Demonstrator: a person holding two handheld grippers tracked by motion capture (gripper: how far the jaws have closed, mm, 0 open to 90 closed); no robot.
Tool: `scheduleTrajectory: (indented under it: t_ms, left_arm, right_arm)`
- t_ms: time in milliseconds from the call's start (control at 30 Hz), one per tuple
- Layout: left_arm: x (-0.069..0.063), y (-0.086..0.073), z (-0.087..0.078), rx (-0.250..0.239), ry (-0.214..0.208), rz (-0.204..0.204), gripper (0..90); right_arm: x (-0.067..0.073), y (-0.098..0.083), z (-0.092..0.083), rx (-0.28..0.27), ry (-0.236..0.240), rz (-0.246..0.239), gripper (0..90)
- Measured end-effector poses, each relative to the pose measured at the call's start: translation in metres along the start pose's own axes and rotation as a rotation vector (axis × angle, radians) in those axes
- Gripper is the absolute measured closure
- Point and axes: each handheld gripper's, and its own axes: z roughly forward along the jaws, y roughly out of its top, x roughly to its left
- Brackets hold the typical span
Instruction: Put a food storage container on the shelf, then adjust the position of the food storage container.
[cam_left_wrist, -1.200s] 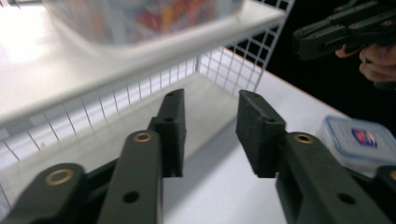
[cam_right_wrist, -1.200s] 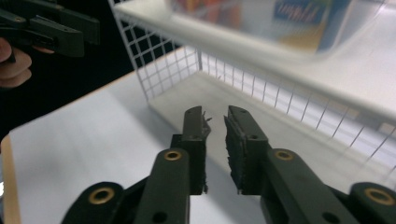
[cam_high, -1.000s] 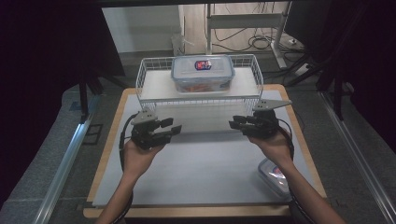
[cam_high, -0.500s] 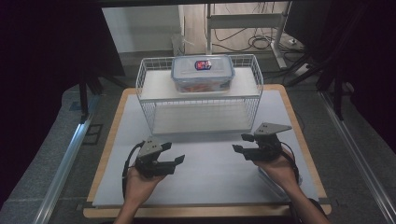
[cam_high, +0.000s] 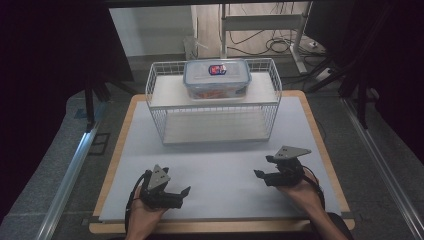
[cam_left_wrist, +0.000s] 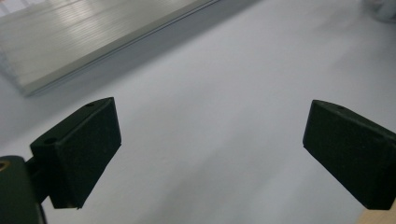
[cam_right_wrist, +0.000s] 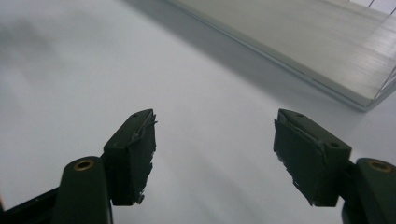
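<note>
Centrally, a clear plastic box (cam_high: 216, 78) tops the white wire rack (cam_high: 214, 116).

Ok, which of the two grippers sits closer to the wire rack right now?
The right gripper, with its grey plate tilted up. It sits farther up the mat toward the wire rack; the left gripper lies nearer the table's front edge. Both are open and empty.

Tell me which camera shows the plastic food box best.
The high view: the lidded box sits whole on the top shelf of the wire rack. The left and right gripper views catch just the rack's bottom shelf, not the box.
</note>
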Motion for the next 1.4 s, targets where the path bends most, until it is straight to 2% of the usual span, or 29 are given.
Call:
scheduleTrajectory:
  t_ms: [100,333,533,633,667,767,833,933,1033,1167,1400]
  left_arm:
    - [0.002,0.000,-0.002,-0.022,-0.001,-0.020,4.1]
    - [-0.002,0.000,0.001,-0.009,0.015,0.013,3.5]
    - [0.001,0.000,-0.002,-0.025,0.007,-0.001,3.5]
    - [0.002,0.001,-0.002,-0.034,-0.005,-0.014,3.6]
    - [0.001,0.002,-0.002,-0.037,-0.006,-0.014,3.6]
    - [-0.001,0.003,-0.002,-0.041,-0.006,-0.003,3.7]
    - [-0.001,0.004,-0.002,-0.044,-0.010,-0.003,3.7]
    - [-0.001,0.004,0.000,-0.038,-0.012,-0.003,3.8]
    - [0.000,0.004,0.000,-0.035,-0.012,-0.003,3.9]
    - [-0.002,0.005,0.000,-0.036,-0.009,0.002,4.1]
    - [-0.003,0.004,-0.001,-0.033,-0.004,0.004,4.2]
  right_arm:
    - [0.000,-0.001,0.002,0.005,-0.003,-0.003,28.3]
    - [0.001,-0.001,0.001,0.013,-0.014,-0.015,27.9]
    - [-0.001,-0.003,-0.007,0.025,-0.023,0.014,30.8]
    - [-0.001,-0.008,-0.019,0.038,-0.043,0.012,42.6]
    - [-0.002,-0.011,-0.024,0.041,-0.040,0.021,50.8]
    - [-0.004,-0.018,-0.039,0.041,-0.031,0.040,64.3]
    - [-0.007,-0.027,-0.052,0.048,-0.024,0.052,76.0]
    - [-0.012,-0.042,-0.069,0.068,-0.046,0.061,87.6]
    - [-0.014,-0.055,-0.086,0.076,-0.065,0.087,89.5]
    - [-0.017,-0.067,-0.102,0.095,-0.098,0.097,89.6]
    - [-0.018,-0.085,-0.121,0.103,-0.108,0.138,89.6]
